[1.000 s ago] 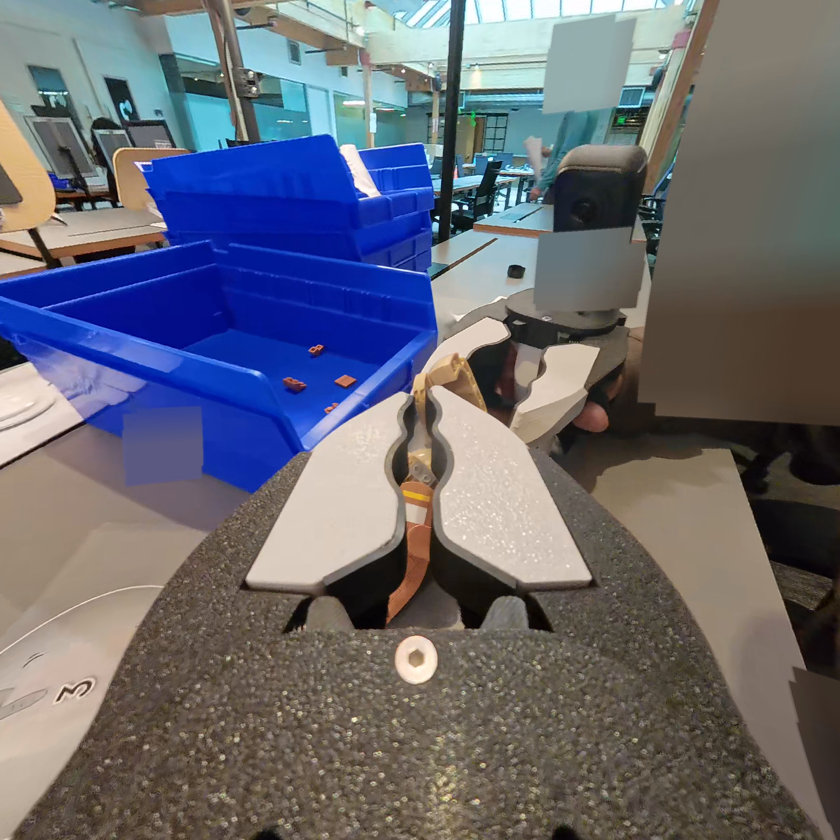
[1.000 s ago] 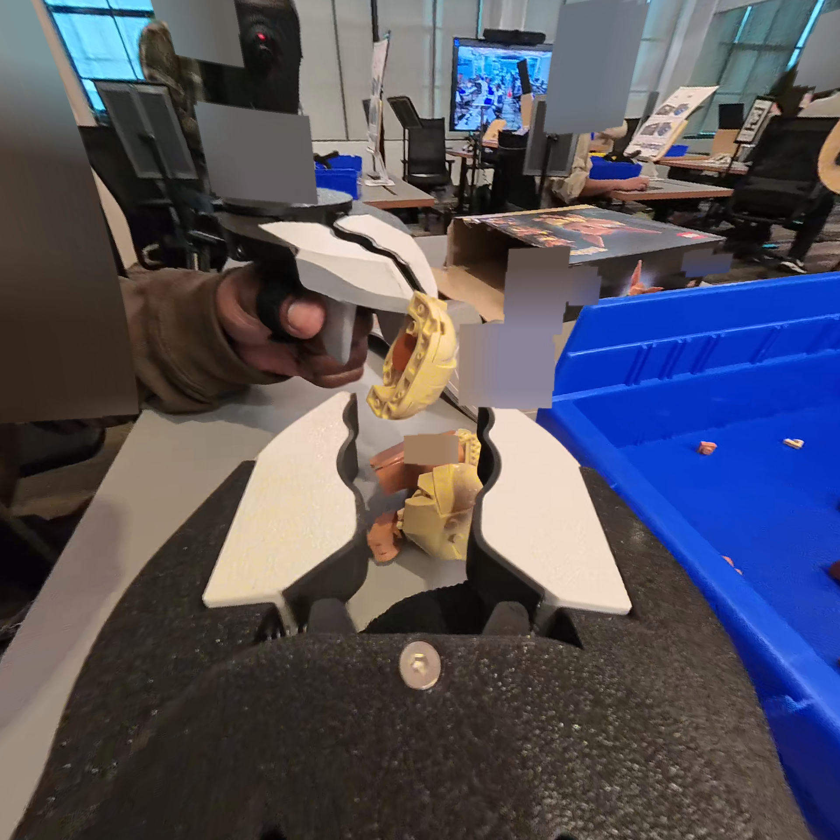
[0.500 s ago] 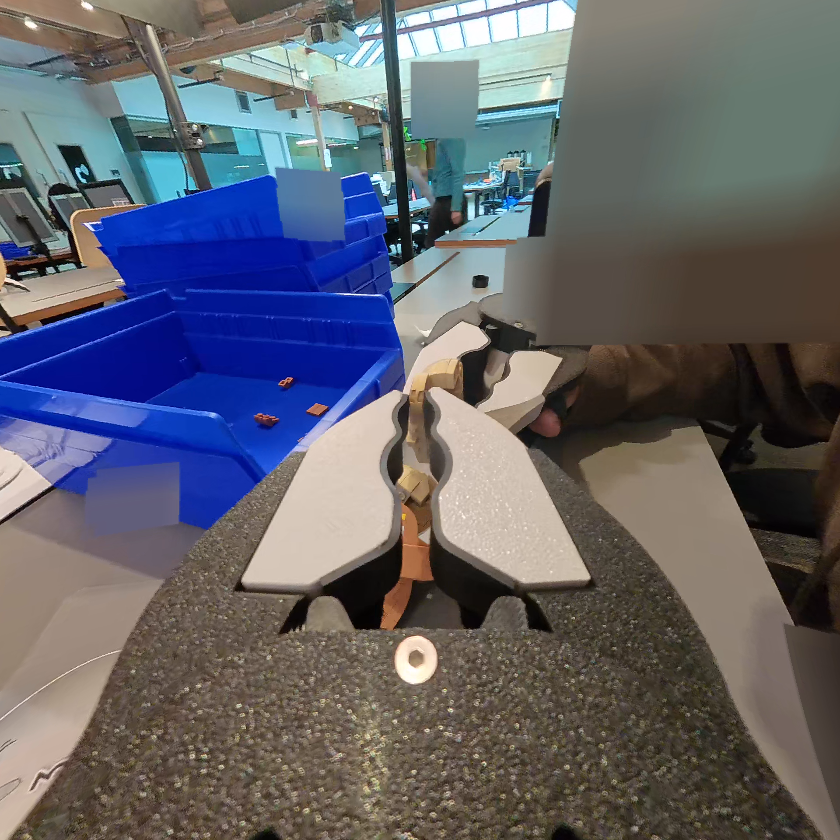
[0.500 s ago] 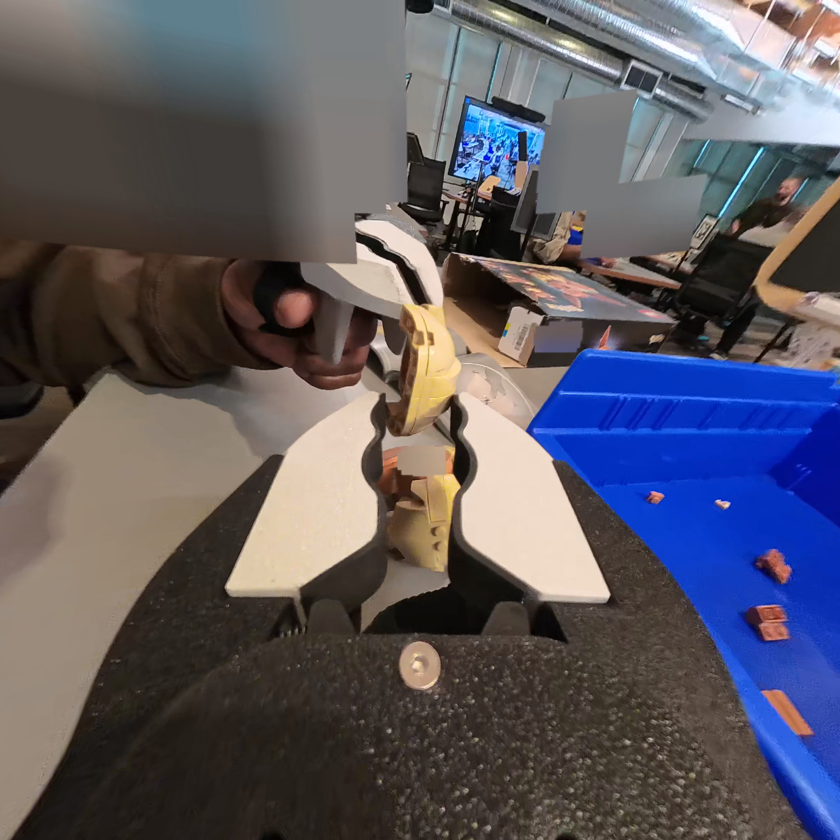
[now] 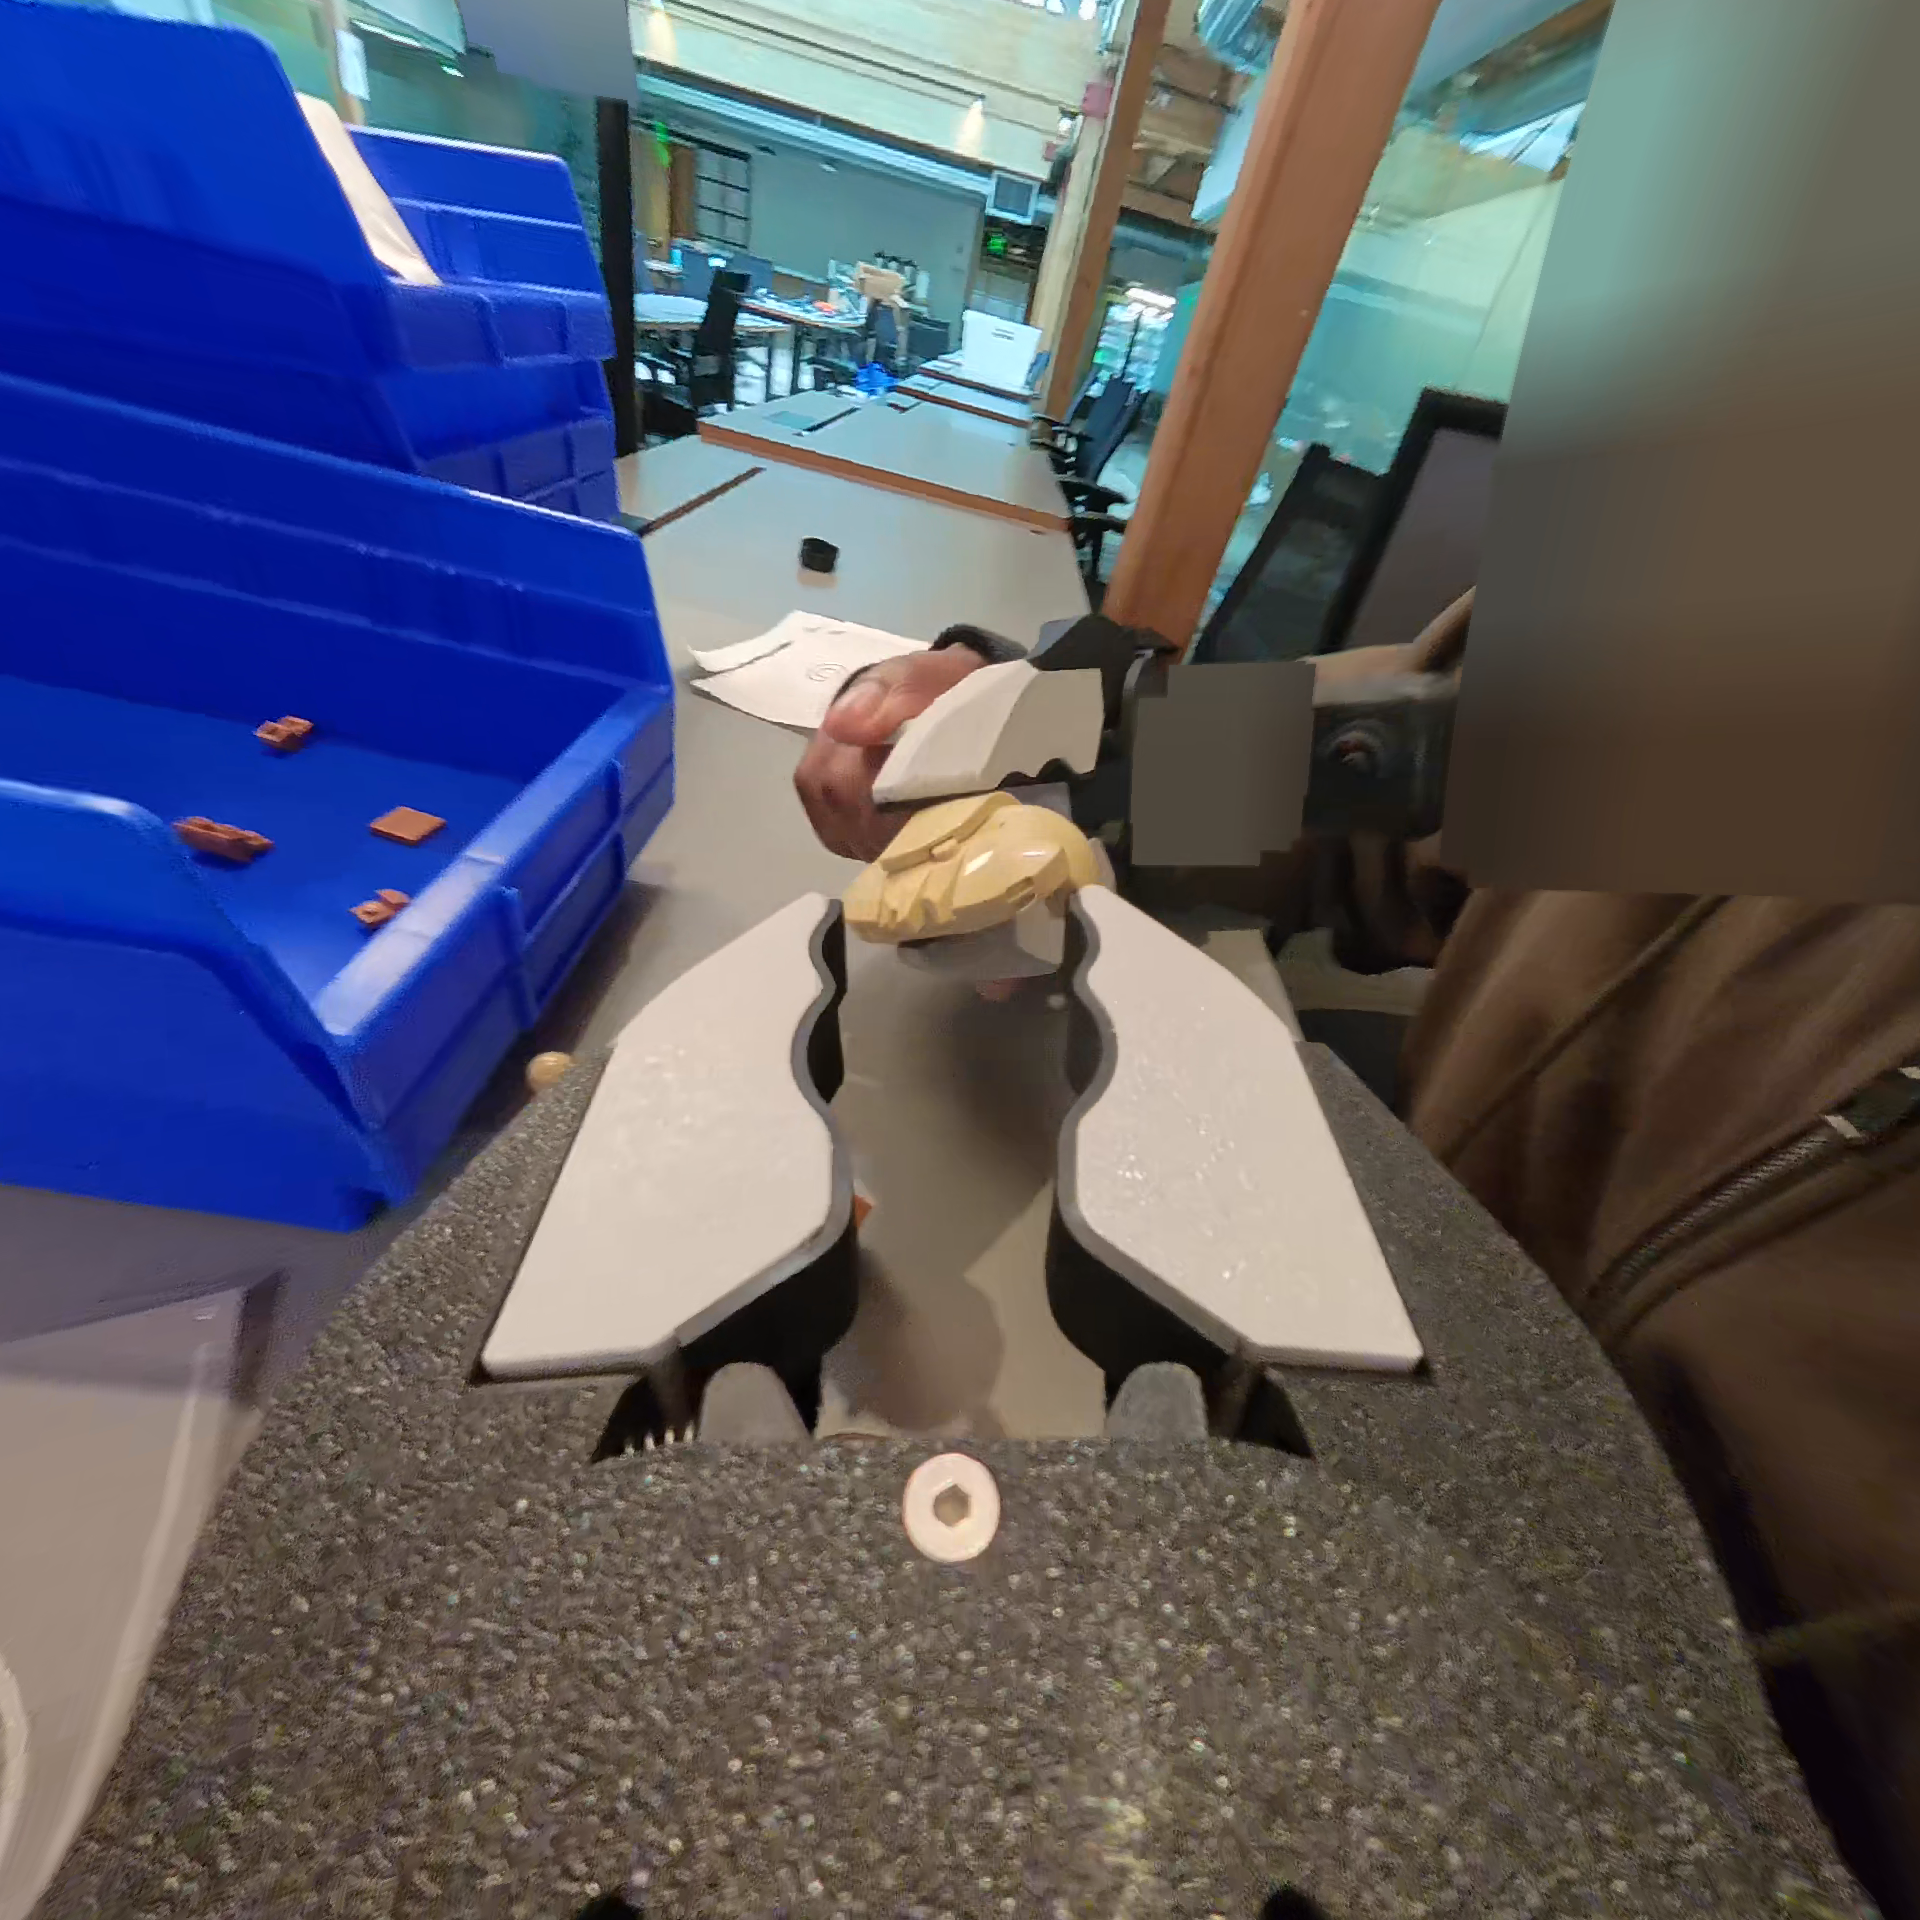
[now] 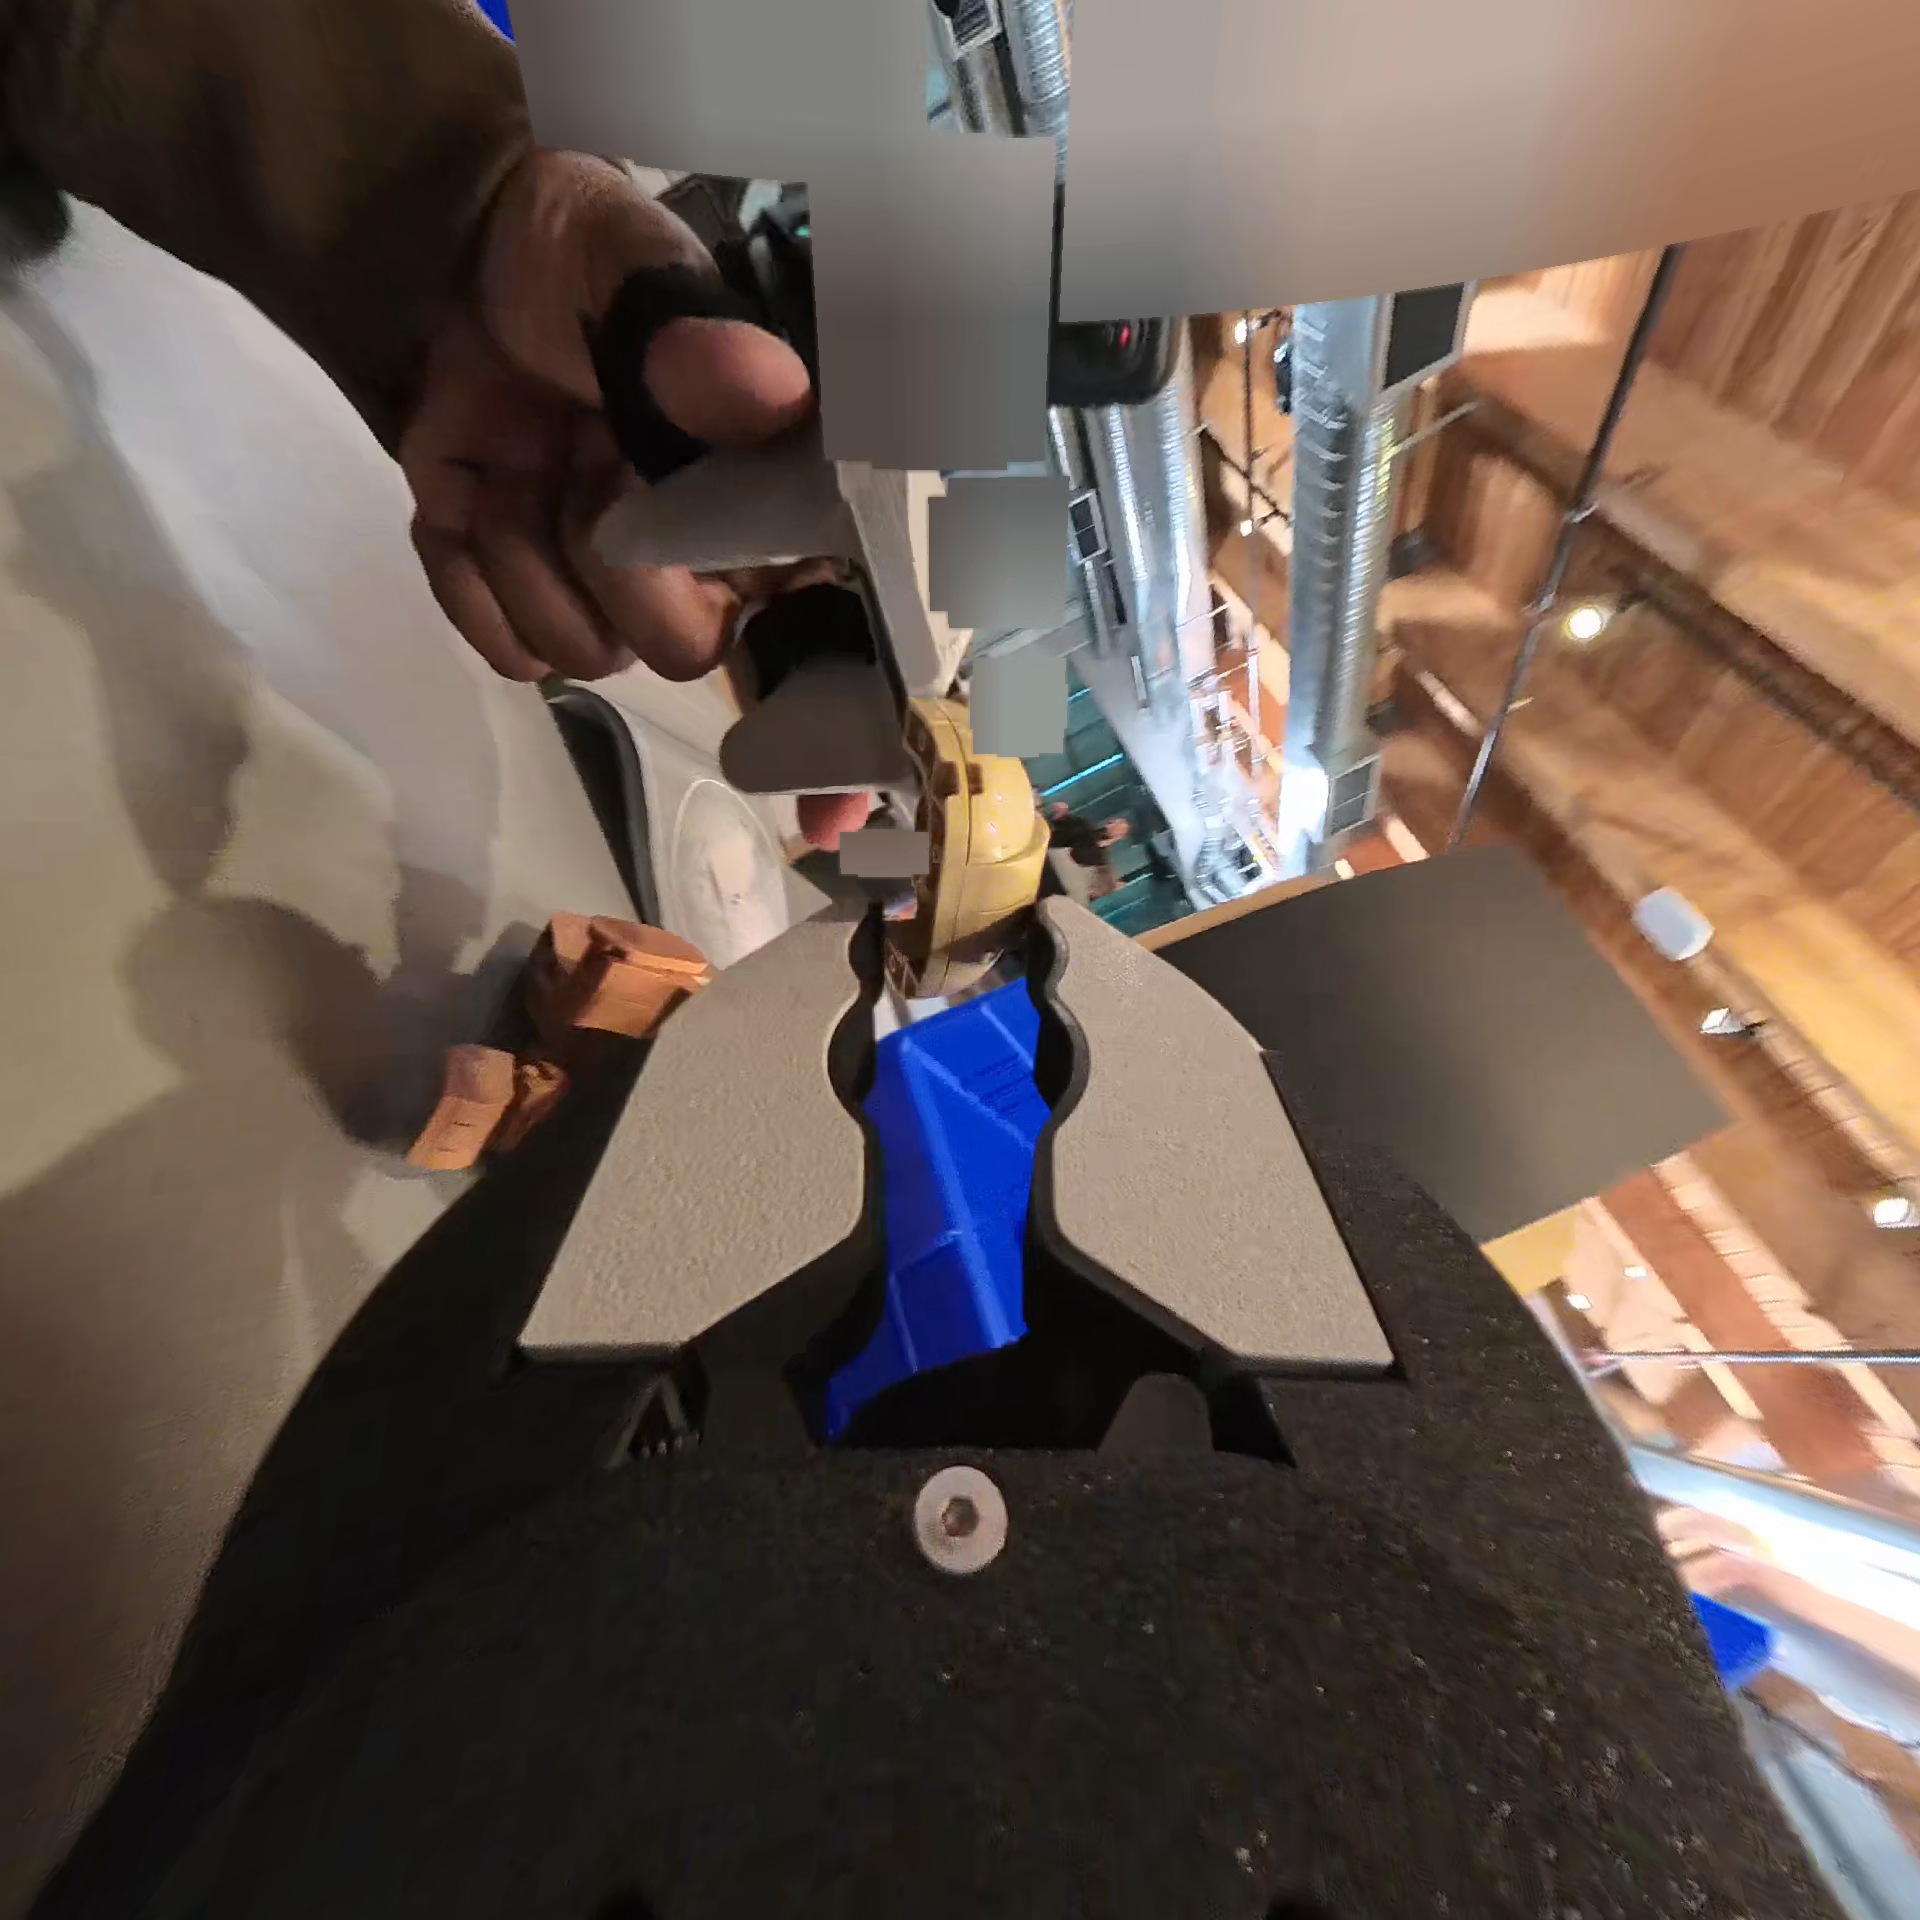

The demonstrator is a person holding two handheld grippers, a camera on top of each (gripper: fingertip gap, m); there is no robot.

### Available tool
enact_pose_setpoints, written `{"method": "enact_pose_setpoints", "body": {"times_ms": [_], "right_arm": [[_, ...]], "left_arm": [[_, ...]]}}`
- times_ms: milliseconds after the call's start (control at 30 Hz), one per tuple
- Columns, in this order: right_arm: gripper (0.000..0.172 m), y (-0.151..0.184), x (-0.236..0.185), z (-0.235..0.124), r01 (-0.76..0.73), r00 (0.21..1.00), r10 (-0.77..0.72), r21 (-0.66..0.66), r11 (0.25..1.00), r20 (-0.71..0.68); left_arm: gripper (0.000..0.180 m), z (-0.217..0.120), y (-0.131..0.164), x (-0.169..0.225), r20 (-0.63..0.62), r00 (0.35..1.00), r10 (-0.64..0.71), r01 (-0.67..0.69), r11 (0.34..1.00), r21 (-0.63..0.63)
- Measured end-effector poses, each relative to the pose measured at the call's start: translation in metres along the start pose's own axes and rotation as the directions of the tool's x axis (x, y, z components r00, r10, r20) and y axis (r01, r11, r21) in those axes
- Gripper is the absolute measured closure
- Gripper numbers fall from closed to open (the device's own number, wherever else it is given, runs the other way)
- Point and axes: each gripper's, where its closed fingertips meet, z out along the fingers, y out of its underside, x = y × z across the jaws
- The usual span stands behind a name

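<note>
Right claw (image 6: 961, 935) clamped on tan shell piece (image 5: 971, 868), pads pressing both faces, up off grey table (image 5: 727, 582). Left claw (image 5: 954, 906) spread wide, tips flanking the piece, not gripping. Brown chunks (image 6: 613, 971) loose on table. Small brown bits (image 5: 407, 825) in blue bin (image 5: 582, 790).

Left tongs (image 5: 954, 940) spread apart, right tongs (image 6: 956, 940) clamped, hands gripping both
</note>
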Motion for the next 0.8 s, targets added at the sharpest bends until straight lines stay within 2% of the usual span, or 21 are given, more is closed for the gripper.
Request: {"method": "enact_pose_setpoints", "body": {"times_ms": [133,233,433,567,733,800], "right_arm": [[0.147,-0.005,-0.001,-0.001,0.095,0.995,-0.094,0.015,0.995,-0.04],[0.147,-0.009,-0.003,0.0,0.132,0.99,-0.13,0.027,0.991,-0.056],[0.147,-0.01,-0.007,0.001,0.145,0.988,-0.143,0.035,0.989,-0.054],[0.147,-0.008,-0.01,0.003,0.138,0.99,-0.136,0.032,0.99,-0.045],[0.149,-0.003,-0.01,0.004,0.075,0.997,-0.075,0.022,0.997,-0.022],[0.15,0.001,-0.014,0.004,0.022,0.999,-0.023,0.008,1.0,0.027]], "left_arm": [[0.129,0.001,0.0,0.008,-0.127,0.979,-0.156,0.159,0.987,0.013],[0.125,0.003,0.003,0.01,-0.177,0.956,-0.232,0.237,0.971,0.008],[0.118,0.016,0.021,0.015,-0.162,0.967,-0.195,0.186,0.98,-0.07],[0.125,0.019,0.019,0.012,-0.117,0.985,-0.123,0.12,0.992,-0.031],[0.126,0.021,0.021,0.005,-0.053,0.997,-0.05,0.049,0.999,-0.023],[0.126,0.022,0.025,0.001,-0.031,0.998,-0.051,0.049,0.997,-0.051]]}}
